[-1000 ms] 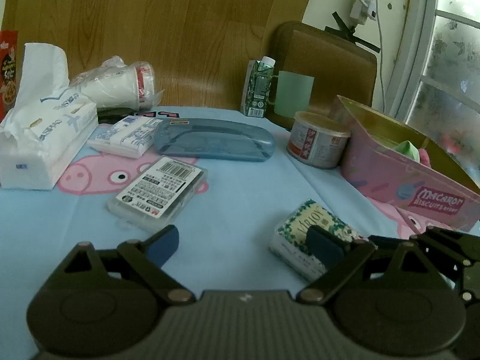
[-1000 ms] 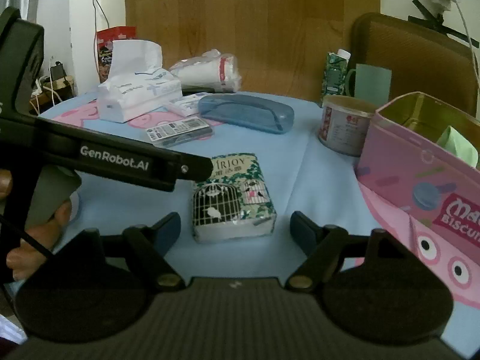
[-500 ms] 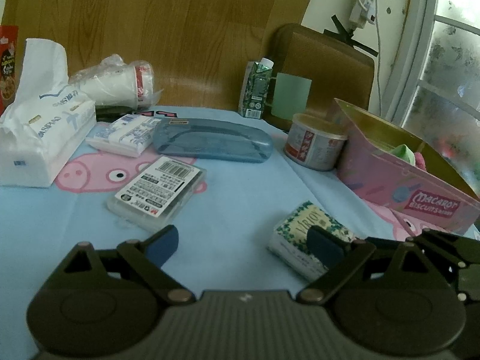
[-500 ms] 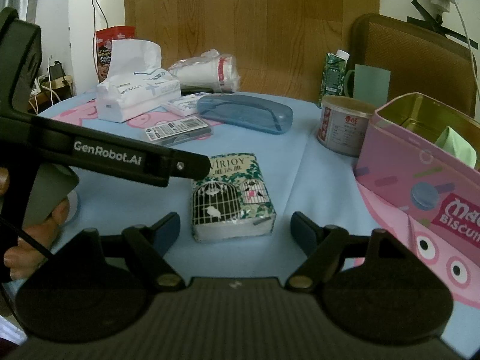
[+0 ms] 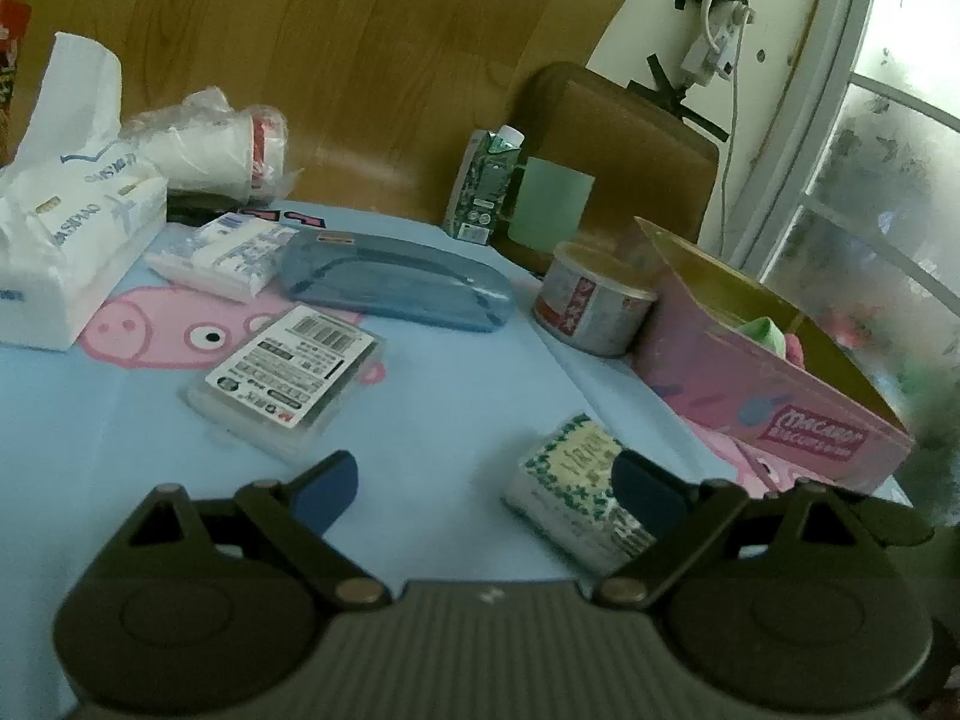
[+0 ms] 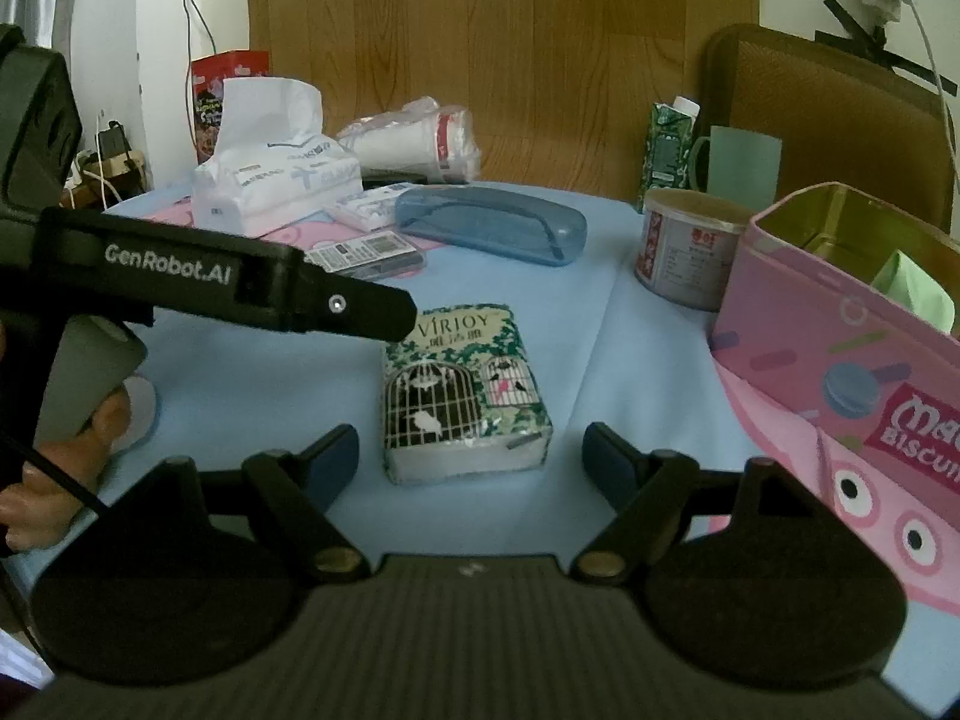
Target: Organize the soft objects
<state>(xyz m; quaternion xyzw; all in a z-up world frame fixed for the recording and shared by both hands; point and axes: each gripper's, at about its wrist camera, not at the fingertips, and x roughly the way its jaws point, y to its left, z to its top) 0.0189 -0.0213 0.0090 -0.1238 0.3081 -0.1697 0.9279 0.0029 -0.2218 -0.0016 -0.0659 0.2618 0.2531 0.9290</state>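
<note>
our right gripper (image 6: 471, 459) hangs low over the light blue tablecloth with pink cartoon pigs (image 6: 312, 396), jaws spread wide and gripping nothing. the small green tissue pack printed with birdcages (image 6: 462, 393) lies flat on the cloth just ahead of them, in line with the gap and touching neither blue pad. our left gripper (image 5: 486, 483) is likewise released; its jaws have just been closing a little, with only bare cloth between them. in the left wrist view the same pack sits behind the right-hand pad, partly hidden by it, and we cannot tell whether the two touch. from the right wrist view the left gripper's black body crosses in from the left, its tip above the pack's far left corner, with our left hand (image 6: 72, 450) on the handle below.

to the right stands the open pink biscuit tin with gold lining (image 6: 840, 330), a pale green soft thing (image 6: 915, 291) showing inside it. further on lie a clear flat plastic case with a barcode label (image 5: 288, 381), a translucent blue glasses case (image 5: 396, 288) and a round lidded tub with a red label (image 5: 591, 309). farther left sits the white soft pack of facial tissues (image 5: 66, 240) with a small white-and-blue tissue packet (image 5: 228, 255) beside it, then a bagged sleeve of white paper cups (image 5: 210, 150). at the far edge stand a green drink carton (image 5: 486, 183) and a pale green mug (image 5: 552, 213), before a brown chair back (image 5: 624, 144).
</note>
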